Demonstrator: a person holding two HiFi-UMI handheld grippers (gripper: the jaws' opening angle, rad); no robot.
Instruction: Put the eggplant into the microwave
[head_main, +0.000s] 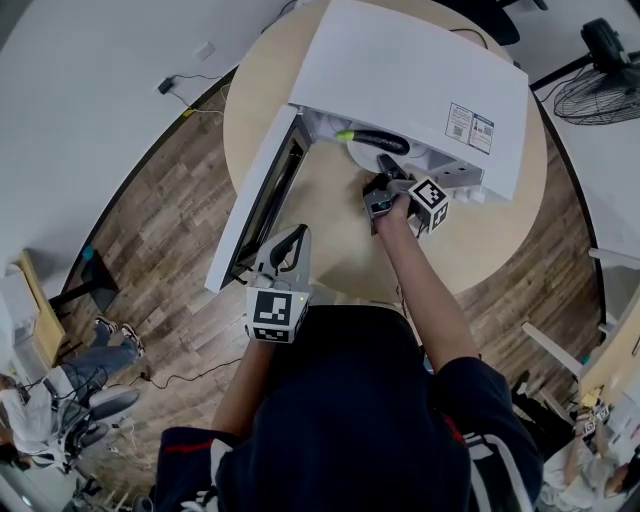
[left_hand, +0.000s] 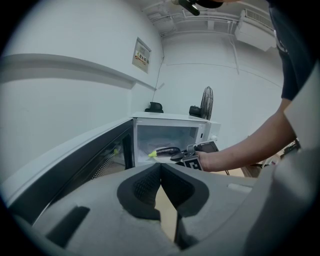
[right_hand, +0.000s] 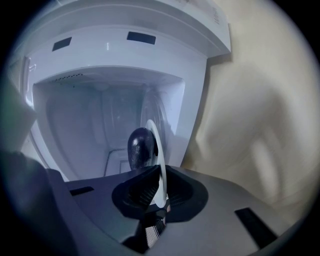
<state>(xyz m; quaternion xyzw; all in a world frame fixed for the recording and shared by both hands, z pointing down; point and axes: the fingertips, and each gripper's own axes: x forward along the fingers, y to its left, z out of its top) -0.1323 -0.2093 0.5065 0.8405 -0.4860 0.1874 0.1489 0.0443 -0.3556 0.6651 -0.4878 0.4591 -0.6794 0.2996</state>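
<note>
We held the right gripper (head_main: 384, 164) pinched on the rim of a white plate (right_hand: 162, 172) bearing the eggplant (head_main: 380, 140), just inside the mouth of the microwave (head_main: 400, 70) on the round table (head_main: 330, 240). Our left gripper (head_main: 298, 236) hung beside the open door (head_main: 255, 200), jaws pressed together, empty.
</note>
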